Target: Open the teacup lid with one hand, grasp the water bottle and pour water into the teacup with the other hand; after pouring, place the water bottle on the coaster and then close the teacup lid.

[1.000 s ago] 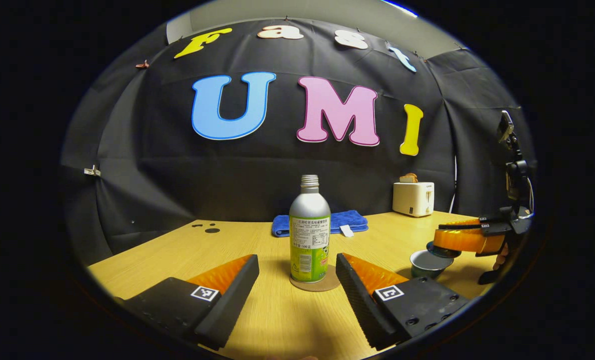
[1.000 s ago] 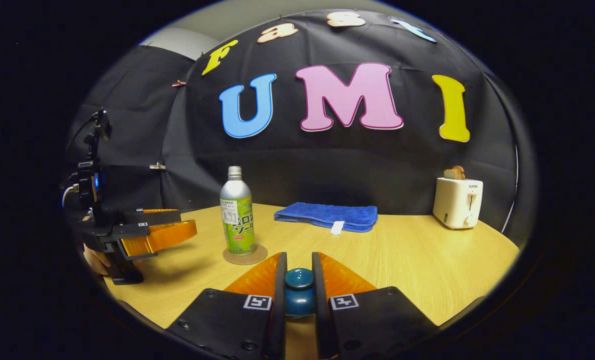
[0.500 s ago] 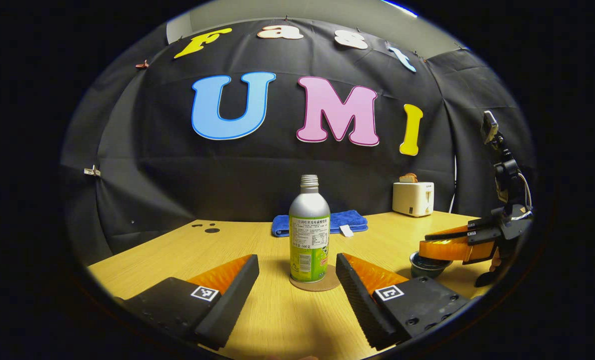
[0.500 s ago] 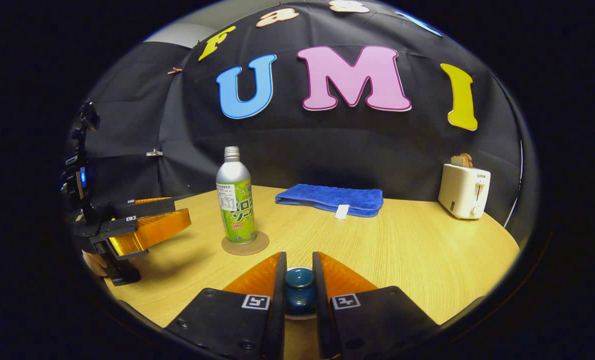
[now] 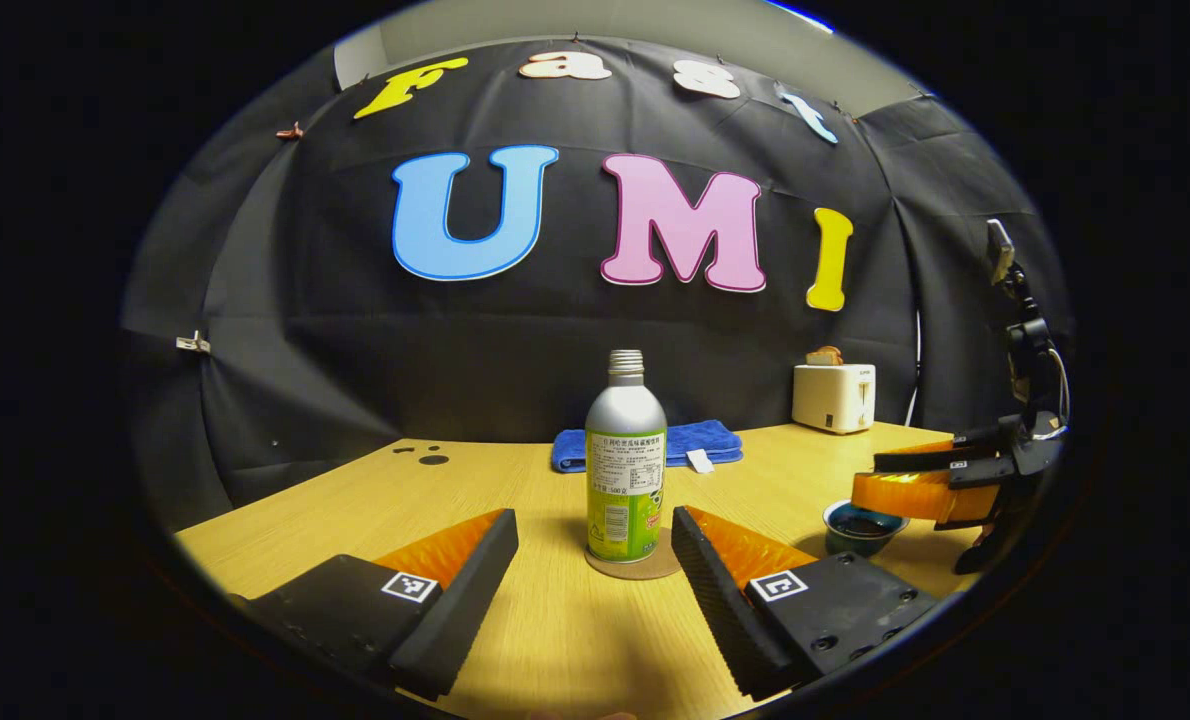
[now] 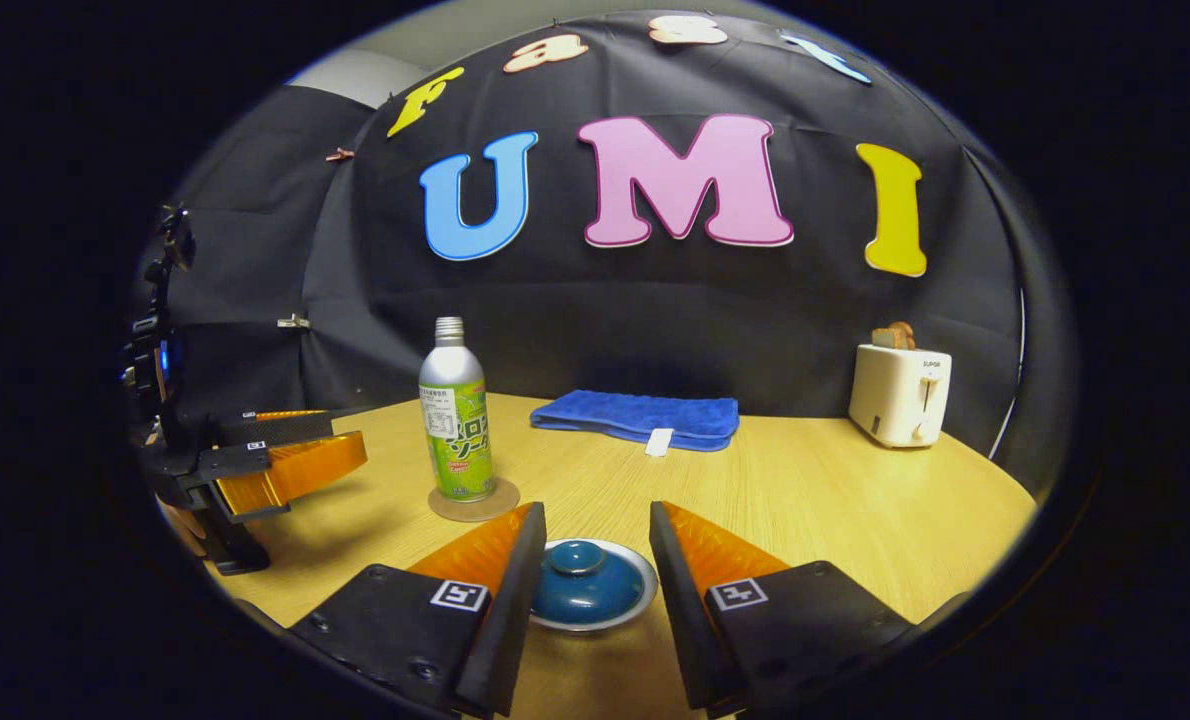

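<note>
A silver and green water bottle (image 5: 625,470) stands upright on a round cork coaster (image 5: 645,568). My left gripper (image 5: 595,545) is open, with its fingers apart on either side of the bottle and a little short of it. In the right gripper view the blue lid (image 6: 580,585) rests on the teacup's pale rim. My right gripper (image 6: 595,515) is open, its fingers flanking the lid without touching it. The left gripper view has the teacup (image 5: 860,525) at the right, with the right gripper (image 5: 867,480) just behind it. The right gripper view also takes in the bottle (image 6: 455,420) and the left gripper (image 6: 347,435).
A folded blue towel (image 6: 640,415) lies at the back of the wooden table (image 6: 835,500). A white toaster (image 6: 900,395) with toast in it stands at the back right. A hand holds the left gripper at the table's left edge.
The right gripper lowered the lid onto the teacup, then opened and drew back slightly. The left gripper and the bottle stayed put.
</note>
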